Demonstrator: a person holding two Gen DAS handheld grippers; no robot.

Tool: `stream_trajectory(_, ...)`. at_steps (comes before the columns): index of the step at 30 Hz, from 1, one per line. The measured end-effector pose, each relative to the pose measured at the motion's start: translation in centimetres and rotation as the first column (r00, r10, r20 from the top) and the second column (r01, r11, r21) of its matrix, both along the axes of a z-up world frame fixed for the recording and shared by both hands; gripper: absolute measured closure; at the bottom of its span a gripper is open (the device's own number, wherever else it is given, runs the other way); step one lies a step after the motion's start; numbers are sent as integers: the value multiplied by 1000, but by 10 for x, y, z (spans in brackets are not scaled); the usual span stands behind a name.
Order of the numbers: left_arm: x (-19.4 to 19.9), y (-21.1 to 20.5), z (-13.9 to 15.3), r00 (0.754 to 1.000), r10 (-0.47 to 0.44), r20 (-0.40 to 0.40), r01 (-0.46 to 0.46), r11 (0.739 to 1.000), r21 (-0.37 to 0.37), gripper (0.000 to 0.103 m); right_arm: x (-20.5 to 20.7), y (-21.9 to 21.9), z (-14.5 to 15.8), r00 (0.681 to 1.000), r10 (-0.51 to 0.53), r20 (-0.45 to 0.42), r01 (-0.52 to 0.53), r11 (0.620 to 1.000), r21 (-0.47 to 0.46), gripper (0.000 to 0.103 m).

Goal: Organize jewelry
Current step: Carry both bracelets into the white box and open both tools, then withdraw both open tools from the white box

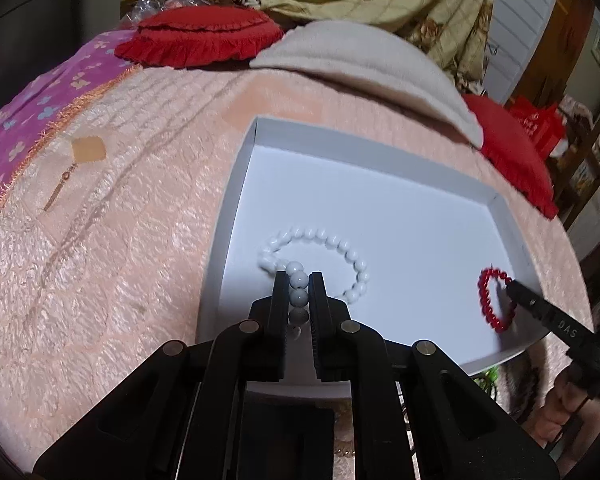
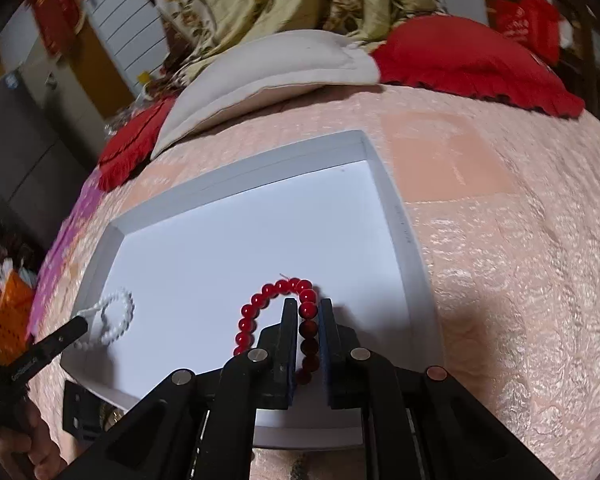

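White bracelet [image 1: 320, 256]: a few beads pinched between my left gripper [image 1: 299, 280] fingers, the loop lying ahead of the tips on the tray [image 1: 236, 184] floor. Red bracelet [image 2: 268, 312]: clamped the same way in my right gripper [image 2: 308, 304], loop left of the tips, inside the tray. Both look delivered but not released. A gold pendant [image 1: 60, 188] lies on the blanket [image 1: 140, 208], well left of my left fingers, likely next.

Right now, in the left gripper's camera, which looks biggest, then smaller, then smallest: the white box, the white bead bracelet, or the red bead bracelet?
1. white box
2. white bead bracelet, partly hidden by the left gripper
3. red bead bracelet

The red one sits farther from this camera, so its true size is unsure.
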State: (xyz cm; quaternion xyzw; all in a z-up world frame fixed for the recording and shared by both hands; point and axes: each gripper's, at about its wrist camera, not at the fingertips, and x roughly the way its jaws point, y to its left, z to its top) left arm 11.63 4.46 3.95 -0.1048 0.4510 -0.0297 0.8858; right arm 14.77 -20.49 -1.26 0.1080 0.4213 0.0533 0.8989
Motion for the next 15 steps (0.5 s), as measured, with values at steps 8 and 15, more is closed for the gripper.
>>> stream_trajectory(8, 0, 3, -1, 1000, 24, 3, -24, 999, 24, 58, -9, 7, 12, 997, 10, 82, -3, 996, -86, 69)
stream_trajectory(15, 1, 5, 2, 1000, 13, 19, -14, 999, 32, 57, -18, 8, 19, 991, 44, 124, -34, 996, -79, 69)
